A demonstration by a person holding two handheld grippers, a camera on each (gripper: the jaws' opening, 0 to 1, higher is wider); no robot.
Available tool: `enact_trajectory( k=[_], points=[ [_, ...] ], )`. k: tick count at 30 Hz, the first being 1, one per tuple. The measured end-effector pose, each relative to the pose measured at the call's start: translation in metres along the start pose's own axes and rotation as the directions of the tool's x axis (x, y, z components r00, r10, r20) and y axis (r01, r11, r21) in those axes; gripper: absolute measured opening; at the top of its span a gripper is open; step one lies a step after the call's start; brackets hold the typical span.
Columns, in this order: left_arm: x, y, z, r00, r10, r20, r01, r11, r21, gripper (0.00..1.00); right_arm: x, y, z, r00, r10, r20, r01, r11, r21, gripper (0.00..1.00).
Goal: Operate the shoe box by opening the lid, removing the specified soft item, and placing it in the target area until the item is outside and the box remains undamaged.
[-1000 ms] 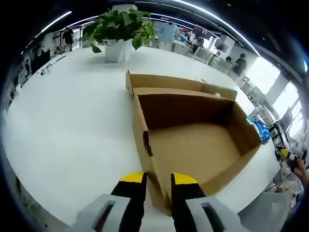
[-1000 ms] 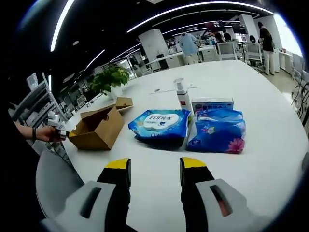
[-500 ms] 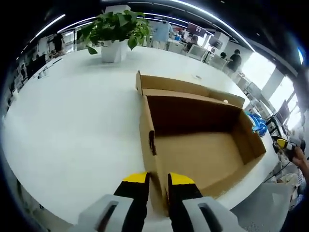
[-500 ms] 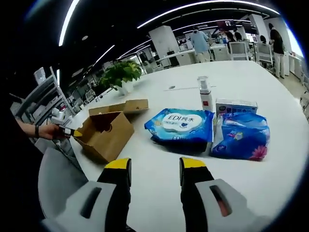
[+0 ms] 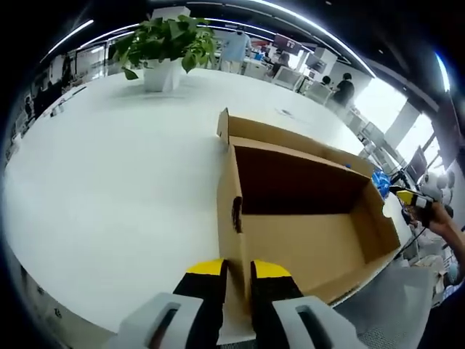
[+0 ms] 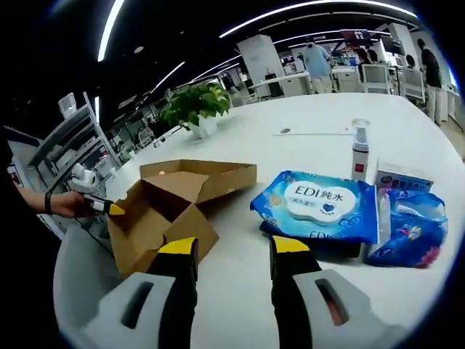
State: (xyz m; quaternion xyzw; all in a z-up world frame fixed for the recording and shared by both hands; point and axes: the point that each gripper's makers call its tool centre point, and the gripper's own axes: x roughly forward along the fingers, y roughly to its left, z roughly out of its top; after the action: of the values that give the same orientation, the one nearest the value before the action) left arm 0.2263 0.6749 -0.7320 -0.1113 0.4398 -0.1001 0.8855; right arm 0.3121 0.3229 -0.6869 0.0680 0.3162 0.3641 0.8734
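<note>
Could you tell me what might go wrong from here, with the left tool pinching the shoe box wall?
1. The left tool clamps the thin wall of the shoe box; pulling hard might crease or tear the cardboard.
2. That corner sits near the table edge, so the box might slide off.
3. The right tool hangs open above the table, steadying nothing.

A large open office surrounds the broad white table, with a dark ceiling crossed by long light strips, a potted plant at the table's far end, desks and people beyond, and bright windows along one side.
</note>
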Motion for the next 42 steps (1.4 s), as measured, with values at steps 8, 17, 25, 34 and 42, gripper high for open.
enact_trajectory(
  k=[8,17,25,34,42],
  points=[
    [0.002,0.003,-0.001,1.0,-0.008,0.019,0.009,1.0,-0.028,0.12,0.036,0.009,0.016,1.0,0.001,0.015,-0.001,0.999,0.041,0.36],
    [0.0,0.004,-0.005,0.999,-0.015,0.038,0.017,0.998,-0.053,0.12,0.058,0.002,0.025,0.999,-0.038,-0.006,0.038,0.996,0.078,0.38],
    [0.0,0.004,-0.006,0.998,-0.016,0.056,0.019,0.998,-0.065,0.13,0.056,0.006,0.048,0.998,-0.035,0.056,0.027,0.99,0.137,0.36],
    [0.0,0.004,-0.007,0.997,-0.016,0.074,0.021,0.997,-0.079,0.13,0.074,-0.001,0.062,0.998,-0.05,0.036,0.045,0.991,0.129,0.34],
    [0.0,0.004,-0.007,0.996,-0.017,0.082,0.024,0.996,-0.086,0.13,0.106,-0.014,0.039,0.984,-0.135,-0.12,0.156,0.97,0.185,0.32]
  ],
)
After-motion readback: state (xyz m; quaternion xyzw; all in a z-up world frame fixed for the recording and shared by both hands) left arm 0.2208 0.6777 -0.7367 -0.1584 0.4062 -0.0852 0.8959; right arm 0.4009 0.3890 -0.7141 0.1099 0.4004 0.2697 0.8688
